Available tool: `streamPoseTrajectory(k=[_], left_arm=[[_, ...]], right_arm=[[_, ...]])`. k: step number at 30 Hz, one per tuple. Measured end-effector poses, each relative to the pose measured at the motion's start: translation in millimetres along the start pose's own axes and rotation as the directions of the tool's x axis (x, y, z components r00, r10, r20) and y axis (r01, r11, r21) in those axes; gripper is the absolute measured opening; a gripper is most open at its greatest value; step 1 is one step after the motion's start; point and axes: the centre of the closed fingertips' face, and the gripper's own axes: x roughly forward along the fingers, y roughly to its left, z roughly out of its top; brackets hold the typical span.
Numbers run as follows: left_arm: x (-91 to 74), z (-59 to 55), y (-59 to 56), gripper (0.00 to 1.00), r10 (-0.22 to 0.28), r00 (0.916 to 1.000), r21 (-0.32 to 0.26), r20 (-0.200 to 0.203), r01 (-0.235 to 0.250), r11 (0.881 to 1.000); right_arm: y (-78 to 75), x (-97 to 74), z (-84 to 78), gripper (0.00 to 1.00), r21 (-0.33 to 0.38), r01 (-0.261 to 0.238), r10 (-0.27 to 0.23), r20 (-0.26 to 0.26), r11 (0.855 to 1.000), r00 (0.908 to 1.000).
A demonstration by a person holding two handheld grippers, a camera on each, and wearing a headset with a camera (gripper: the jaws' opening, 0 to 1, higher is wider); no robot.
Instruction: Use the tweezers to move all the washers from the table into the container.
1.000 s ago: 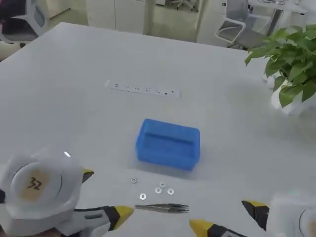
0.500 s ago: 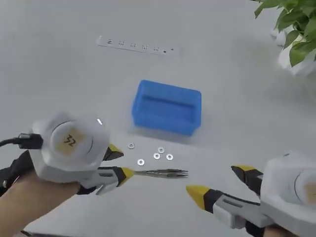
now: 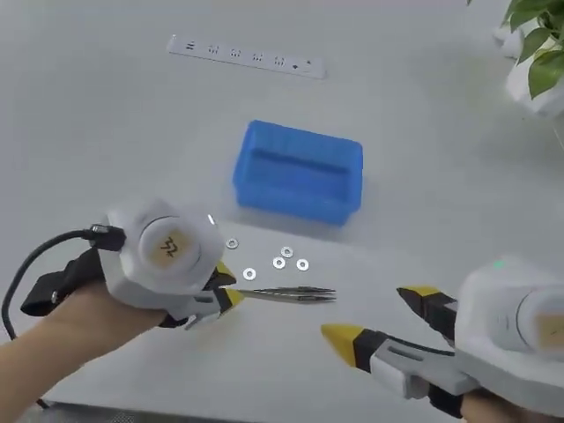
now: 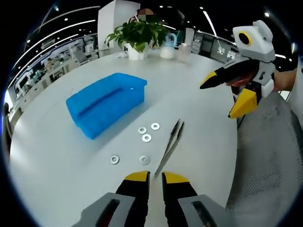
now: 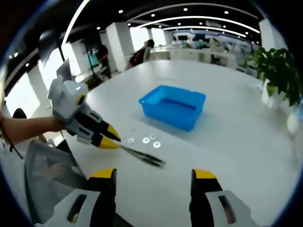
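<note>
Left gripper [image 3: 226, 287] sits with its jaws almost together at the handle end of the tweezers [image 3: 291, 294], and I can't tell if they're actually clamping it. Five washers [image 3: 278, 263] lie loose on the table [image 3: 106, 132] just on my side of the blue container [image 3: 298, 172], with the tweezers flat just beyond them. Right gripper [image 3: 374, 315] hovers farther out from the container, jaws spread wide, holding nothing.

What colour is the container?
The container is blue; the head view shows it best.
</note>
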Motion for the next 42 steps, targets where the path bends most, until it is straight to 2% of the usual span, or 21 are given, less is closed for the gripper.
streamPoseTrajectory(k=[2,6,9,11,14,16,18,20,21,25,27,30,31,32,35,37,38,39,40,42], left_arm=[[2.4,-1.9,0.0,0.05,-0.005,0.9999,0.036,-0.013,0.006,0.999],[6.4,-1.3,-3.4,0.03,-0.036,0.9992,0.071,-0.016,0.037,0.997],[8.9,-3.4,-7.5,0.00,-0.053,0.9980,0.136,-0.035,0.057,0.989],[8.3,-2.9,-11.8,0.00,-0.071,0.9968,0.154,-0.039,0.076,0.985],[3.1,3.7,-18.6,0.00,-0.096,0.9950,0.167,-0.027,0.099,0.981],[-3.1,10.5,-19.8,0.00,-0.083,0.9963,0.203,-0.019,0.086,0.975],[-10.4,17.3,-21.3,0.00,-0.077,0.9969,0.209,-0.015,0.078,0.975],[-19.7,29.0,-23.4,0.00,-0.073,0.9972,0.231,0.016,0.067,0.971],[-25.4,35.3,-24.8,0.00,-0.069,0.9972,0.226,0.029,0.061,0.972],[-40.4,53.9,-30.8,0.00,-0.079,0.9946,0.244,0.066,0.061,0.968],[-47.4,64.9,-33.2,0.00,-0.088,0.9923,0.247,0.088,0.064,0.967],[-53.1,77.7,-36.5,0.00,-0.099,0.9896,0.268,0.104,0.068,0.961],[-53.5,79.1,-37.1,0.00,-0.101,0.9891,0.274,0.107,0.069,0.959],[-55.0,83.3,-39.1,0.00,-0.107,0.9878,0.294,0.113,0.070,0.953],[-57.3,89.4,-43.5,0.00,-0.122,0.9852,0.303,0.120,0.081,0.950],[-58.5,91.8,-46.8,0.00,-0.132,0.9835,0.318,0.124,0.087,0.944],[-58.6,92.1,-47.7,0.00,-0.136,0.9833,0.324,0.122,0.090,0.942],[-58.9,92.2,-48.7,0.00,-0.139,0.9831,0.331,0.120,0.092,0.939],[-59.1,92.3,-49.2,0.00,-0.141,0.9830,0.336,0.118,0.094,0.937],[-60.4,92.2,-51.4,0.00,-0.150,0.9826,0.348,0.109,0.104,0.932]], right_arm=[[0.7,1.4,-1.0,0.62,-0.007,-0.001,0.001,-0.008,1.000,1.0000],[4.8,3.5,-1.6,0.61,-0.019,-0.020,0.020,-0.021,1.000,0.9996],[8.9,5.6,-2.4,0.57,-0.038,-0.036,0.034,-0.034,0.999,0.9988],[12.4,7.0,-1.8,0.57,-0.057,-0.042,0.040,-0.040,0.997,0.9984],[20.1,9.2,2.9,0.56,-0.077,-0.063,0.060,-0.033,0.995,0.9976],[24.2,12.1,5.0,0.55,-0.103,-0.080,0.076,-0.039,0.991,0.9963],[27.7,14.9,7.2,0.52,-0.141,-0.097,0.091,-0.046,0.985,0.9948],[30.6,18.6,9.6,0.49,-0.172,-0.111,0.103,-0.054,0.979,0.9932],[33.0,21.1,11.3,0.47,-0.184,-0.126,0.117,-0.058,0.975,0.9915],[40.0,27.8,15.8,0.37,-0.222,-0.169,0.157,-0.072,0.960,0.9850],[44.6,31.7,18.9,0.34,-0.247,-0.193,0.178,-0.080,0.950,0.9808],[52.7,37.8,22.1,0.31,-0.301,-0.230,0.210,-0.097,0.925,0.9728],[53.6,38.5,22.2,0.30,-0.307,-0.234,0.213,-0.101,0.922,0.9718],[57.3,41.3,22.8,0.27,-0.330,-0.252,0.228,-0.110,0.910,0.9675],[63.9,45.5,26.6,0.21,-0.345,-0.275,0.249,-0.116,0.897,0.9614],[68.7,48.7,27.9,0.18,-0.364,-0.296,0.268,-0.126,0.883,0.9552],[71.5,49.7,27.1,0.16,-0.385,-0.313,0.282,-0.137,0.868,0.9496],[76.1,51.2,28.4,0.15,-0.420,-0.332,0.303,-0.134,0.845,0.9433],[75.4,52.3,27.2,0.12,-0.428,-0.323,0.291,-0.142,0.844,0.9463],[77.3,55.1,27.0,0.08,-0.472,-0.325,0.286,-0.155,0.819,0.9455]])
